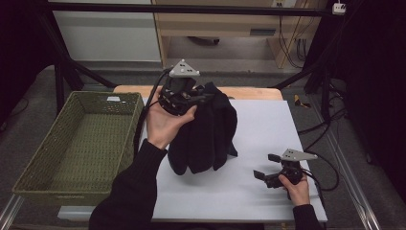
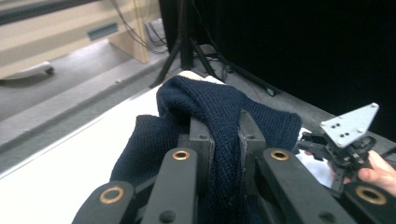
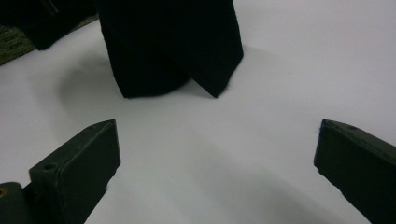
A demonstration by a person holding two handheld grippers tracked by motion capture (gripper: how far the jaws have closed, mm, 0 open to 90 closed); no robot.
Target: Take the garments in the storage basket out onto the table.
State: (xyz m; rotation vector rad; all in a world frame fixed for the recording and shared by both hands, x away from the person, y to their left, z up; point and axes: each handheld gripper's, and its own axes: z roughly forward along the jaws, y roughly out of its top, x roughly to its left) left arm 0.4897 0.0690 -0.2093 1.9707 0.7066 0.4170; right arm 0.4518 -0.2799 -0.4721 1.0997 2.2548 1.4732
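White tabletop (image 1: 258, 139) stretched under everything, wooden strip along its far edge; woven green basket (image 1: 72, 158) just beside the tabletop's left edge, hollow side up; dark navy knitted garment (image 1: 206, 134) bunched and hanging over the tabletop's middle, upper part lifted, lower folds touching the white surface, well apart from the basket's inner space; in the left gripper view, same knit (image 2: 219, 112) draped across and past the jaws, a thick fold wedged between them; in the right gripper view, hanging lower end of the garment (image 3: 168, 46) resting on the tabletop ahead of the jaws, one corner pointing down onto the sheet; left tool (image 1: 184, 96) raised above the tabletop's far middle, held by a hand in a dark sleeve, grey three-cornered plate on top, jaws clamped tight on the garment's fold; seen again up close (image 2: 226, 140) with both pads pressed into the knit; right tool (image 1: 268, 170) low over the tabletop's near right part, in the other hand, jaws spread wide with nothing but bare white surface between them (image 3: 217, 154), clear of the garment; visible also beyond the knit in the left gripper view (image 2: 336, 144), near the tabletop's edge.
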